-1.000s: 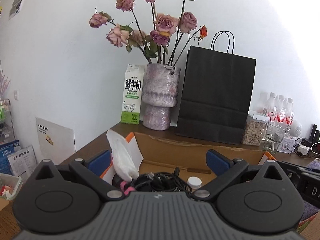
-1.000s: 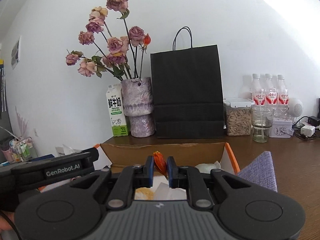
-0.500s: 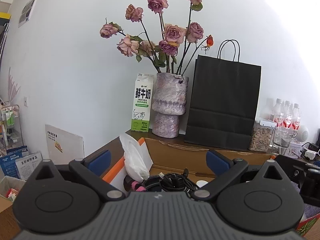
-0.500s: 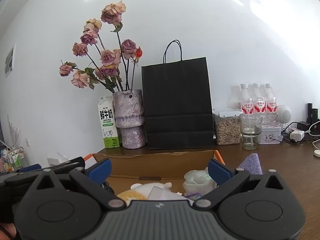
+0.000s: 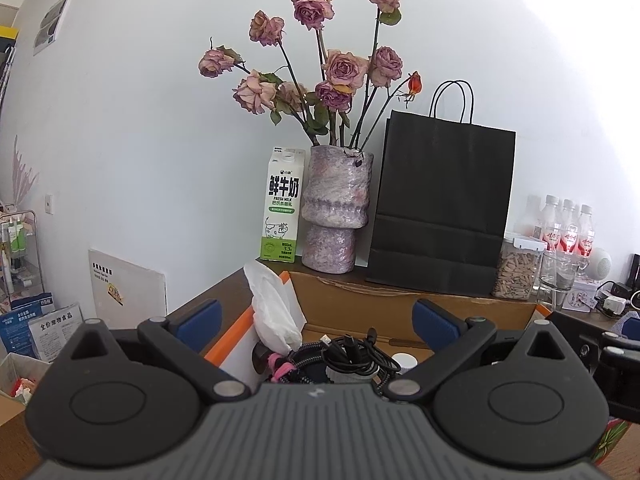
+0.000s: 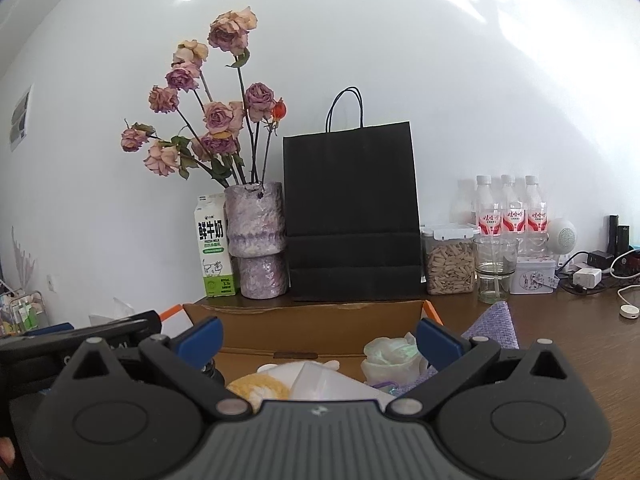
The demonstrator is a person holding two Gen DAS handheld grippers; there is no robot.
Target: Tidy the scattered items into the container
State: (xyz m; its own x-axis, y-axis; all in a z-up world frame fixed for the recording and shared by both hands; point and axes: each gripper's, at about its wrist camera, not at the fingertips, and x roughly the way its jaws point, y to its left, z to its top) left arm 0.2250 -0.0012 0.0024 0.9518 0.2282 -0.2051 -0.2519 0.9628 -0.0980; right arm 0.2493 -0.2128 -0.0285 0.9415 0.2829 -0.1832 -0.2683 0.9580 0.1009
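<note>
The right gripper (image 6: 318,338), shut 1 second ago, has sprung wide and holds nothing; the left gripper (image 5: 316,320) gapes empty too. Cardboard box (image 6: 320,326) lies just beyond both pairs of fingers.

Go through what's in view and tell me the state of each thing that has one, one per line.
Left tool: open, holding nothing.
Right tool: open, nothing between its fingers.
Cardboard box: open, flaps up, items inside.
Cables: coiled, in the box.
Milk carton: upright, cap on.
Black paper bag: standing upright.
Glass: upright, looks empty.
Snack jar: lid on, nearly full.
</note>
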